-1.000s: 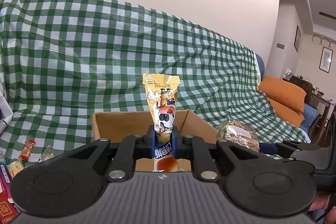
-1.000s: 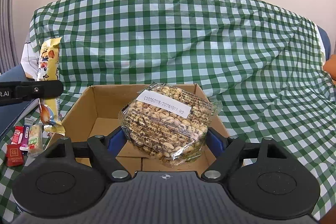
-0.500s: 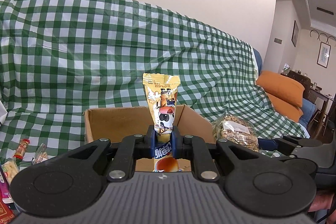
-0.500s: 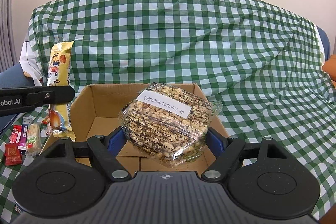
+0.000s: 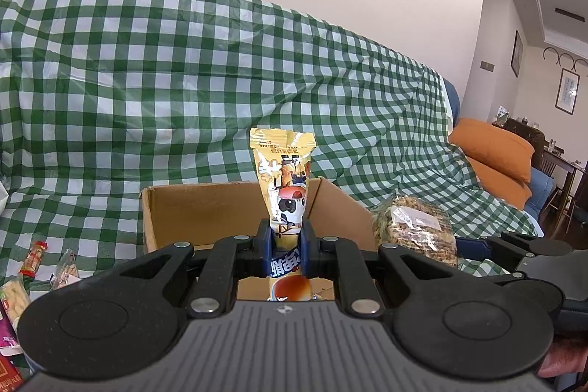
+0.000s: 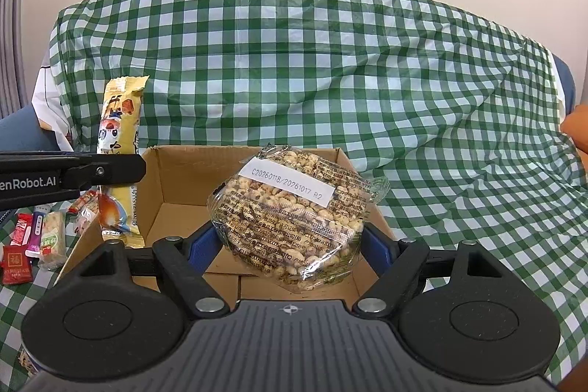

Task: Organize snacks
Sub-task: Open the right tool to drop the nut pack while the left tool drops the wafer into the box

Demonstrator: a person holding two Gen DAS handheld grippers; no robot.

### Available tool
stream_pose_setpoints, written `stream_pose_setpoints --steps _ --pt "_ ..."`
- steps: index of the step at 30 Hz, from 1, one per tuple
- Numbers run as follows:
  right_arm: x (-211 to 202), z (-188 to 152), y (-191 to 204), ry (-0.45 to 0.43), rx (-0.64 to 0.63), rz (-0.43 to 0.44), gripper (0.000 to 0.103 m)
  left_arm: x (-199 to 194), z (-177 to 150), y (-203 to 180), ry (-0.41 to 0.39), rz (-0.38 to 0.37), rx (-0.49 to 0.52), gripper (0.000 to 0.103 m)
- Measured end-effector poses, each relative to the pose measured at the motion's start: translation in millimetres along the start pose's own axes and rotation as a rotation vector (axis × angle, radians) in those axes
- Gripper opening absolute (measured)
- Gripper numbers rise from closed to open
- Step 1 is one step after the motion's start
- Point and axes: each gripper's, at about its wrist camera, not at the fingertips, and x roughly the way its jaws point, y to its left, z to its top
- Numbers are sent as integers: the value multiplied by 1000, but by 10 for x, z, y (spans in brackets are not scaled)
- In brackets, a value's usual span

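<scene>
Two blue pads of the left gripper (image 5: 286,241) are pinching a tall yellow cartoon-printed snack packet (image 5: 283,186) upright before the cardboard box (image 5: 205,208), while the right gripper (image 6: 290,245) is clamping a clear, white-labelled puffed-cereal bag (image 6: 290,212) above that box (image 6: 183,171).

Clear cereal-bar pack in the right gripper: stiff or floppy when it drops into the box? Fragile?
The clear puffed-grain pack probably behaves fairly stiff: it keeps its block shape across the right gripper, with no sag. Likely light for its size, since it looks like puffed grain. The glossy film may slip, and the block could crumble if squeezed harder or dropped into the cardboard box.
</scene>
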Motion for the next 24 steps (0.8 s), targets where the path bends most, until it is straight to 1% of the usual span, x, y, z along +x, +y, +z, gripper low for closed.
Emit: stream_pose_setpoints --steps 7,8,9,10,11,12,19,21,23,24 --pt "3 4 -5 7 -6 2 82 20 15 18 11 9 -10 16" --pt "7 3 -5 10 -6 3 82 27 15 20 16 10 -14 19" --pt "16 3 -5 15 -7 5 82 41 16 24 26 12 -17 25" --pt "31 1 -4 24 -10 9 83 53 13 31 34 15 -20 43" --pt "47 -4 -2 35 -13 11 84 51 10 37 30 30 -21 55" --pt "66 -10 5 46 -17 7 84 43 15 43 24 44 -21 57" --pt "109 6 19 50 -14 -2 88 -12 49 159 28 77 -59 56" --pt "126 6 32 52 -15 -1 88 -56 51 200 29 98 -61 53" --pt "137 -1 63 53 -18 1 88 -105 47 266 40 140 -62 30" --pt "137 -6 82 52 -20 3 88 -123 47 309 50 165 -68 26"
